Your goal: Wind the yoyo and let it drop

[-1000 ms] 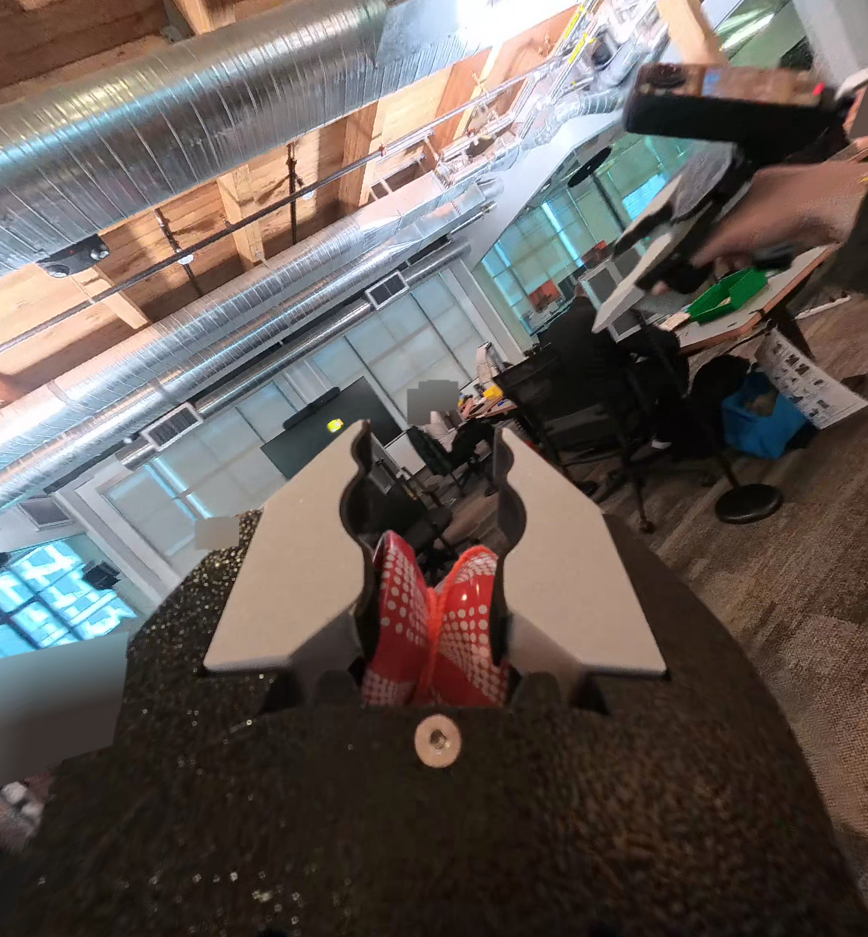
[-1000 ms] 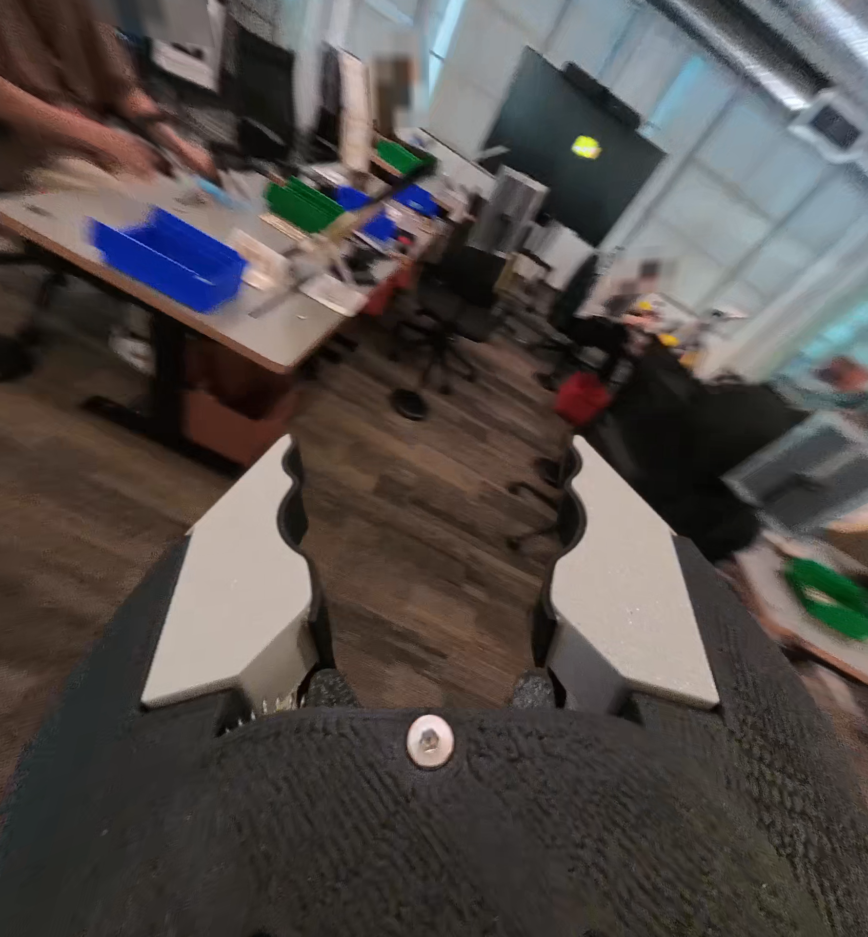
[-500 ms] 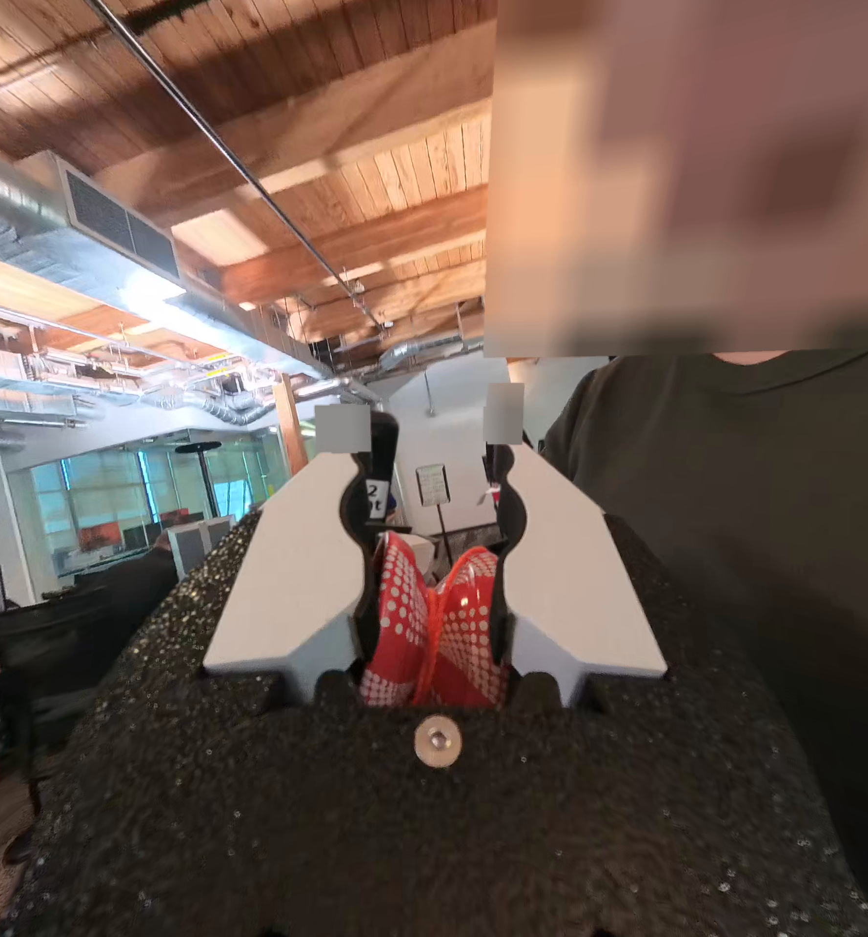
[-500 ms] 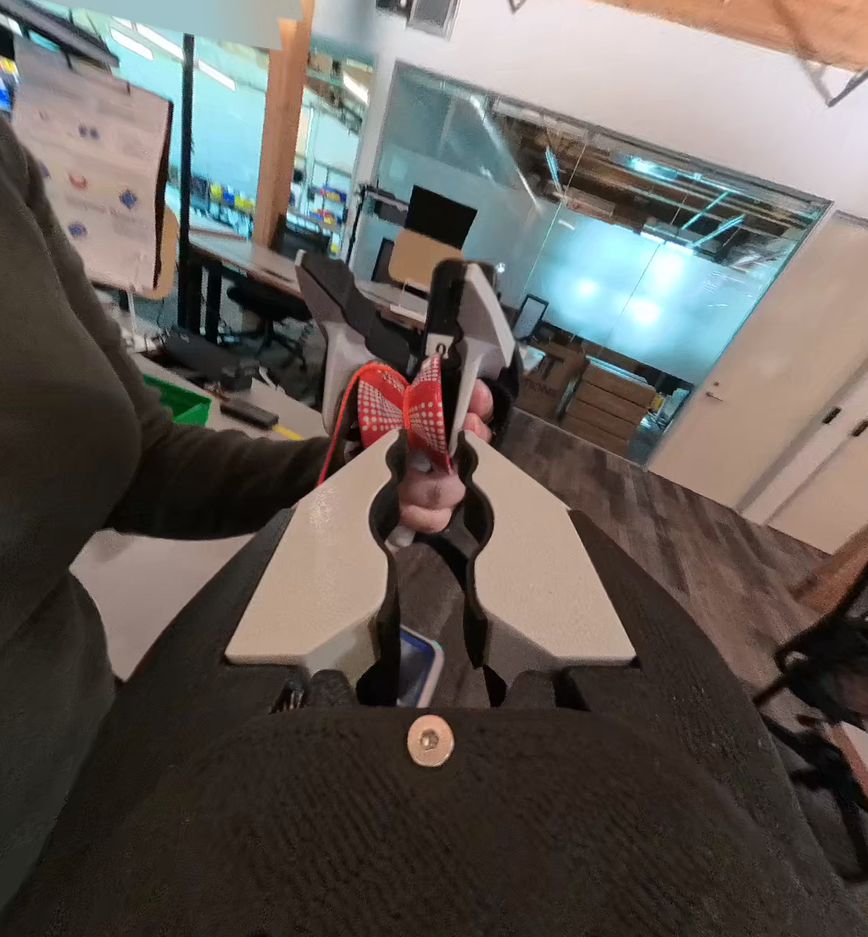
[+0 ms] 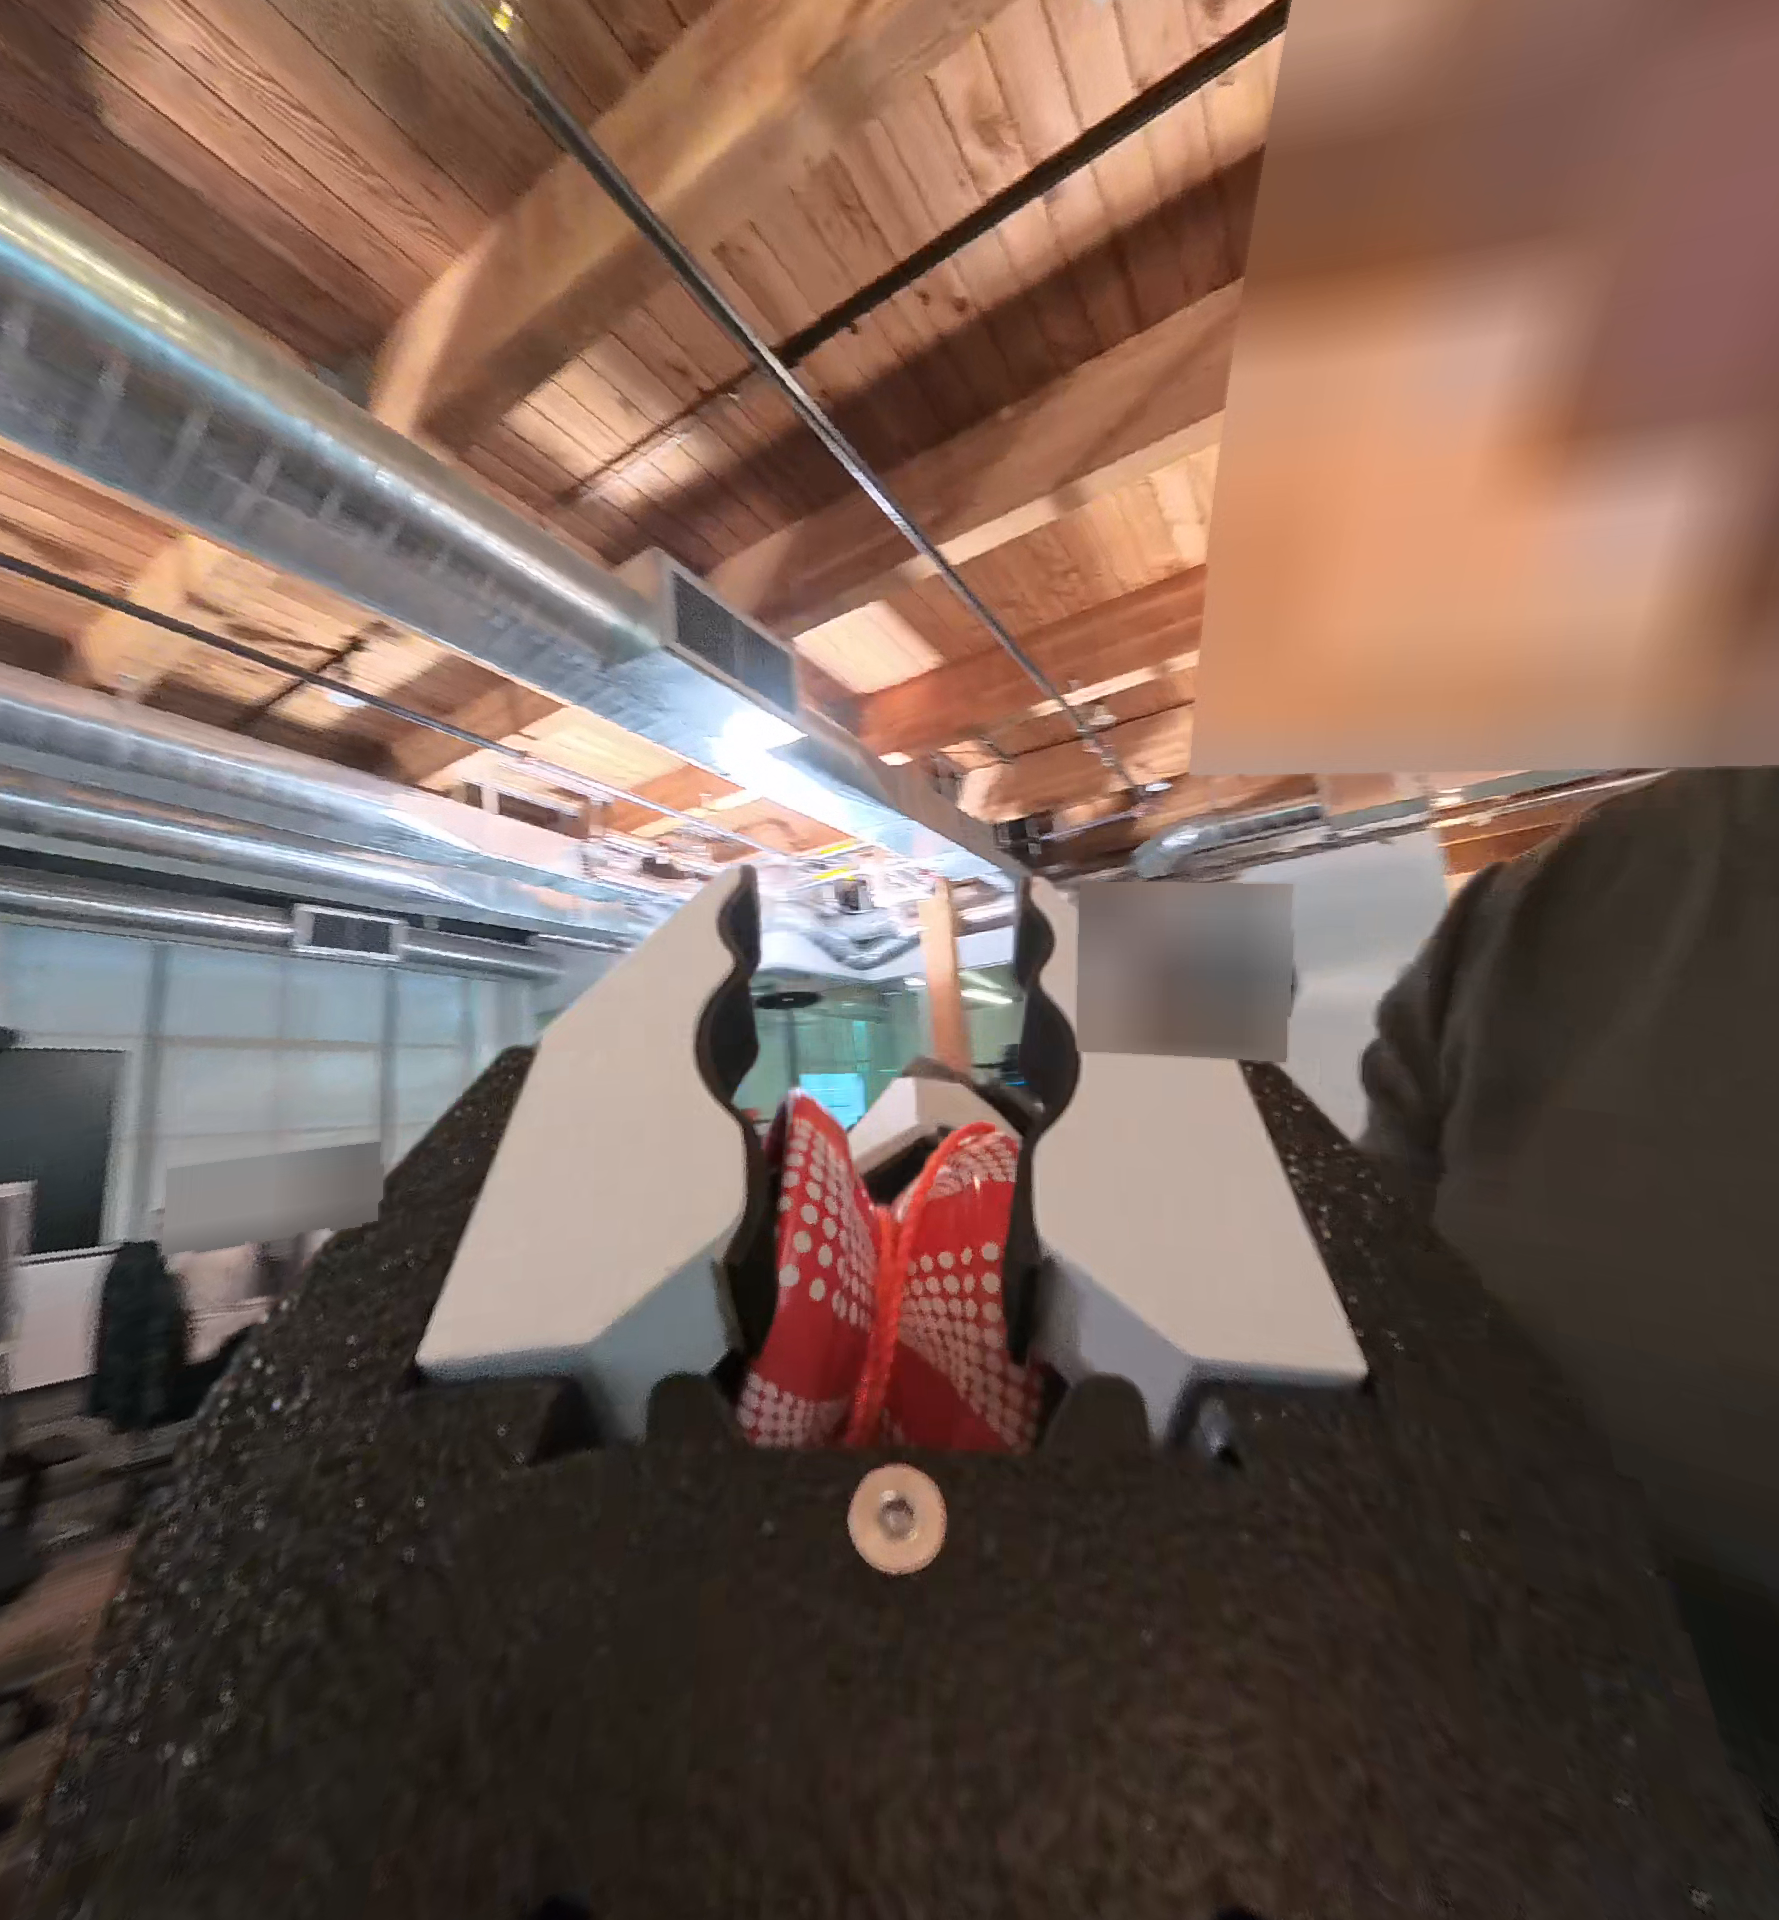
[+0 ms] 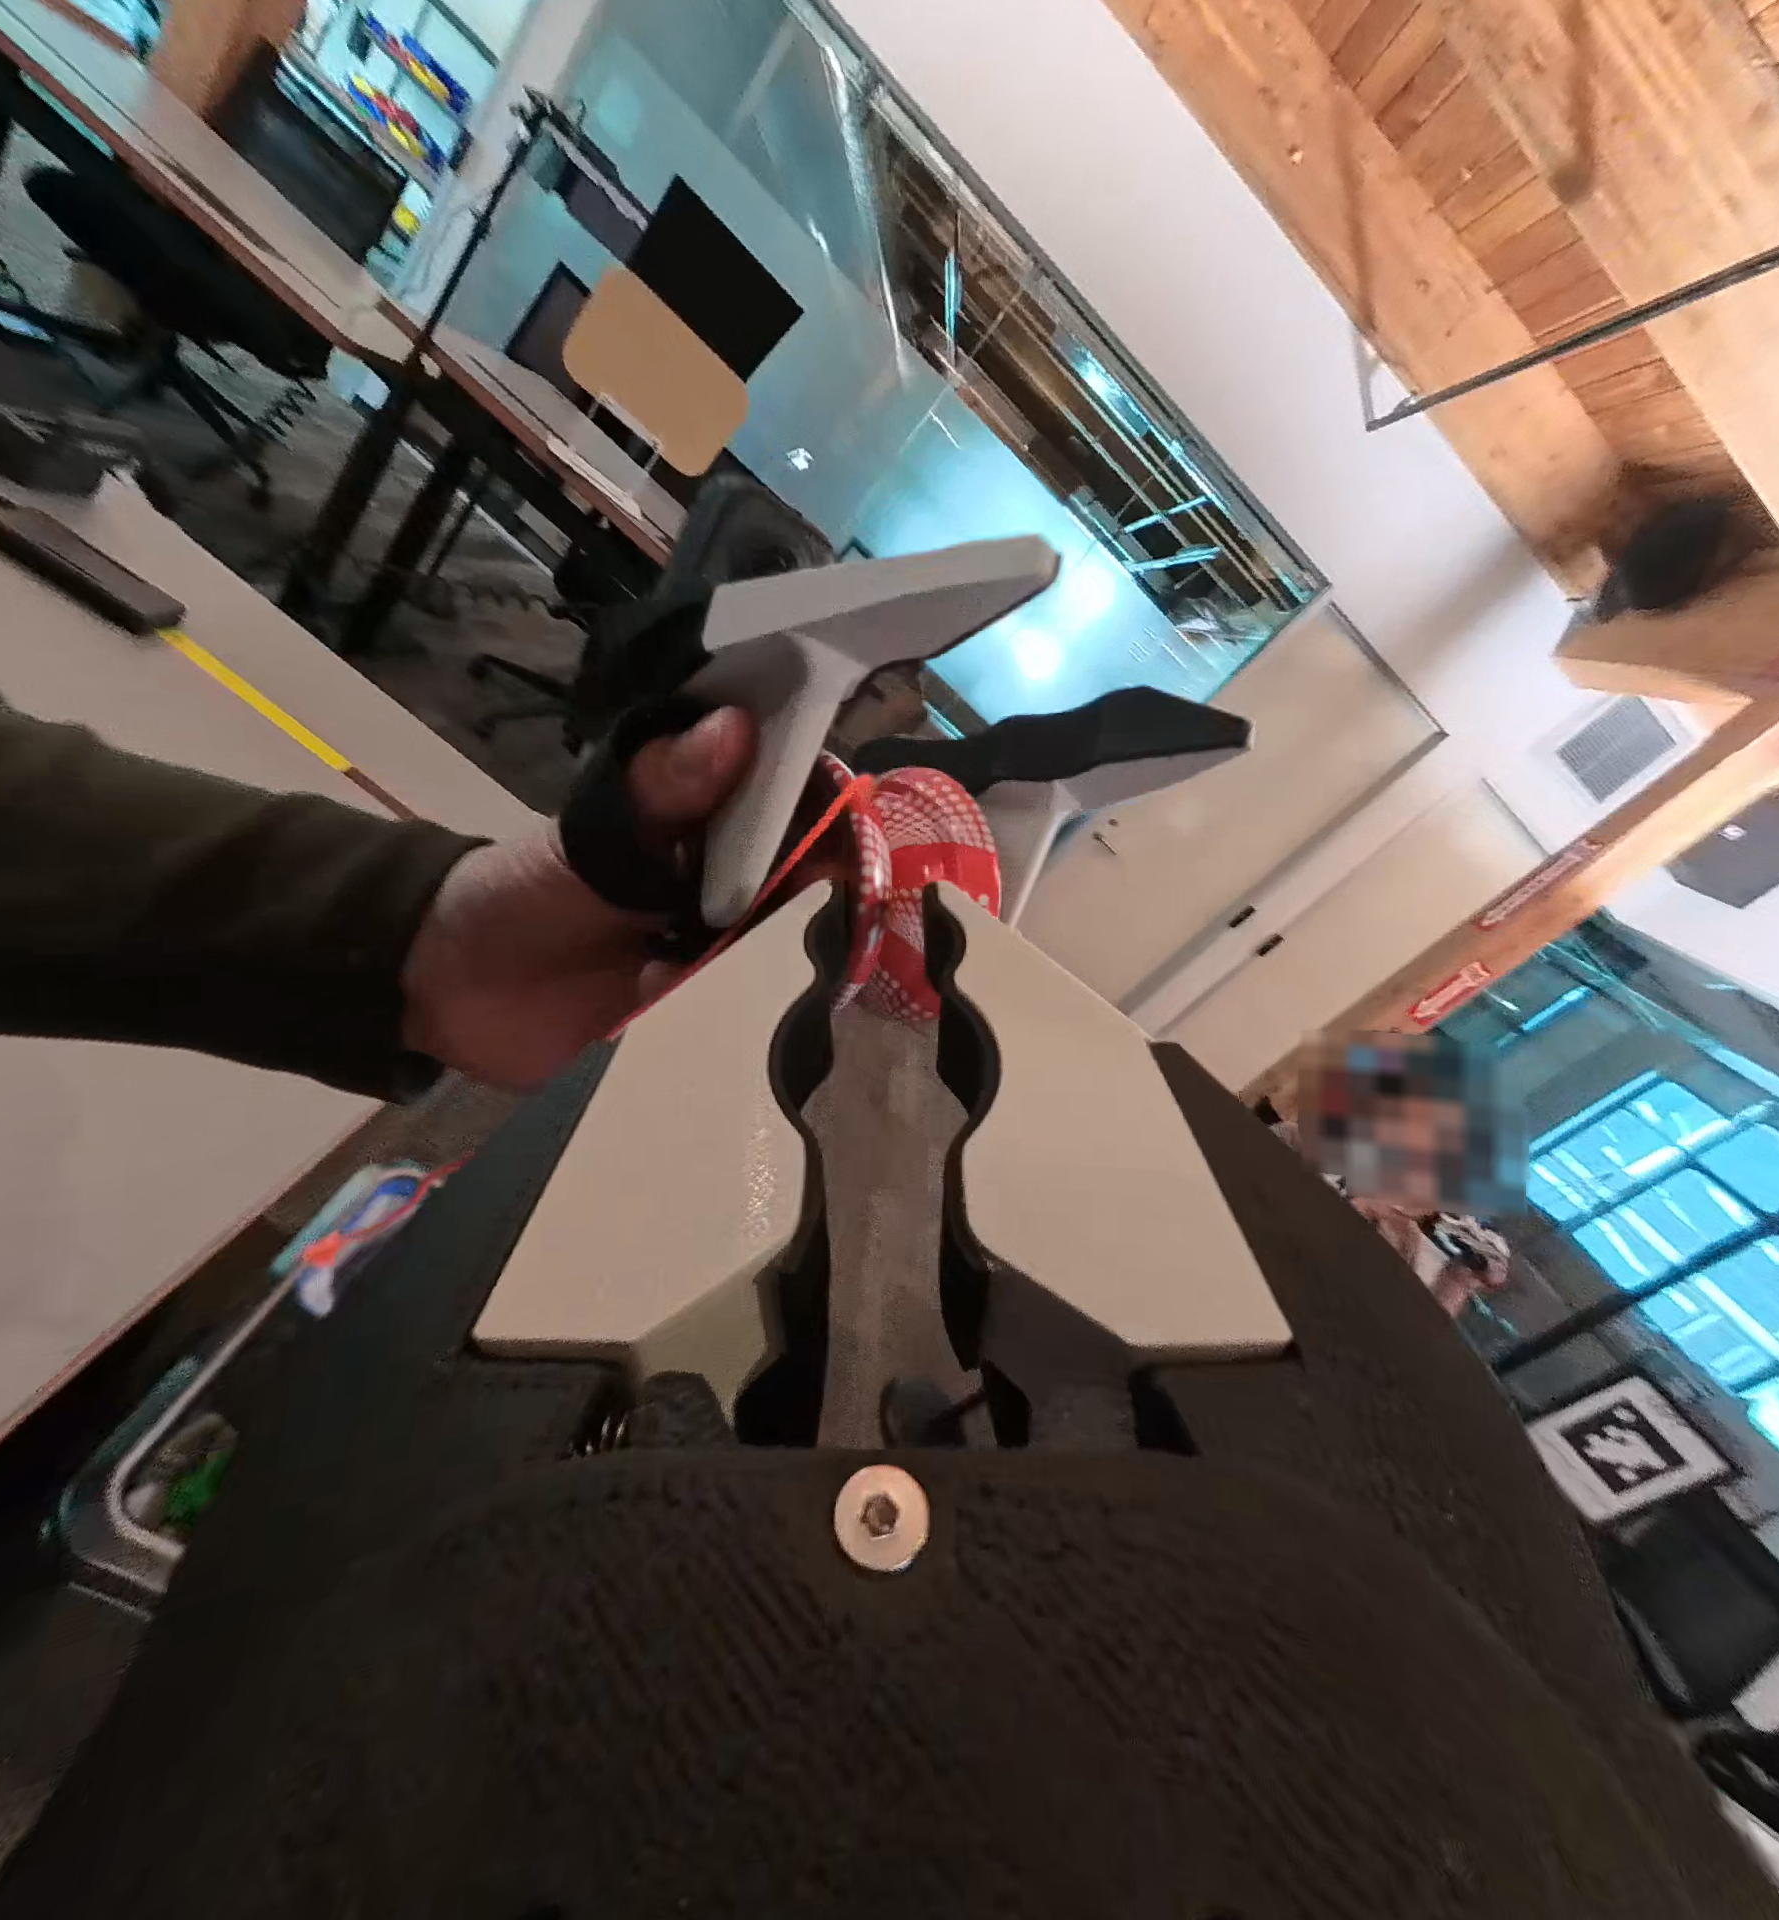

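red yoyo (image 5: 890,1288) | still clamped, left gripper (image 5: 885,1039) | right gripper (image 6: 885,935) now closer

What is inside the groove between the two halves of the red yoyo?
The left gripper grips the red yoyo. An orange string lies wound in its groove; the axle beneath is covered. The right wrist view shows the string leaving the groove.

right gripper (image 6: 883,961) now closer to the yoyo (image 6: 916,894), its tips at the disc, left gripper (image 5: 885,1049) tilted further ceilingward

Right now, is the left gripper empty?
No, the left gripper is shut on the red dotted yoyo, wedged deep between its fingers.
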Demonstrator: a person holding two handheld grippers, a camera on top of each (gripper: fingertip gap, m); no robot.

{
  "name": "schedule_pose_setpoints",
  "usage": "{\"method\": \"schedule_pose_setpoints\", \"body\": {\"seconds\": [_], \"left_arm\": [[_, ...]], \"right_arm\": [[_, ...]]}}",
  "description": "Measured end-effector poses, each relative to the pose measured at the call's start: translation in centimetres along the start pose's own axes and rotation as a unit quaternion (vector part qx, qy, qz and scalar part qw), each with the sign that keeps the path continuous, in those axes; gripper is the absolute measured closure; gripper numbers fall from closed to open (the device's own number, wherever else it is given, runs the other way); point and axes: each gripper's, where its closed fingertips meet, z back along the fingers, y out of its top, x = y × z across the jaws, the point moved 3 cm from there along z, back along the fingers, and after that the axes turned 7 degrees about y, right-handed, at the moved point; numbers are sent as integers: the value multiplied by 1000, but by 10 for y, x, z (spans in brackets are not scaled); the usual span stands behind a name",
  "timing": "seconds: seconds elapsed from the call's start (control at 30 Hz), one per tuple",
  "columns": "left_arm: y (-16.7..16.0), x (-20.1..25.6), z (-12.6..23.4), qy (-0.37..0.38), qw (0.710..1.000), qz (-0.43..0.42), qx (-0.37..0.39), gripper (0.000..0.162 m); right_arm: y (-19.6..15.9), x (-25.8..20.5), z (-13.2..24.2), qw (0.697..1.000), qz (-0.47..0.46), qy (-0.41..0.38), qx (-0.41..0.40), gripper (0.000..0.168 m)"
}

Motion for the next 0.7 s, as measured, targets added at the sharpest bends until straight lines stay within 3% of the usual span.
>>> {"method": "schedule_pose_setpoints", "body": {"seconds": [0.1,0.23,0.37,0.47,0.6,0.7], "left_arm": [[5,-2,12,59,997,-57,-8,115],[24,6,41,146,981,-128,-23,114],[48,33,79,235,953,-183,-60,107],[71,63,114,324,910,-237,-103,82],[131,126,165,436,844,-306,-66,44],[162,191,202,494,797,-341,-64,39]], "right_arm": [[-7,-7,-14,1000,6,6,-2,163],[-3,-24,-45,993,-71,55,72,166],[19,-59,-80,980,-84,106,148,167],[44,-92,-103,965,-87,157,190,167],[81,-123,-131,942,-102,206,243,167],[119,-145,-157,930,-93,227,273,167]]}}
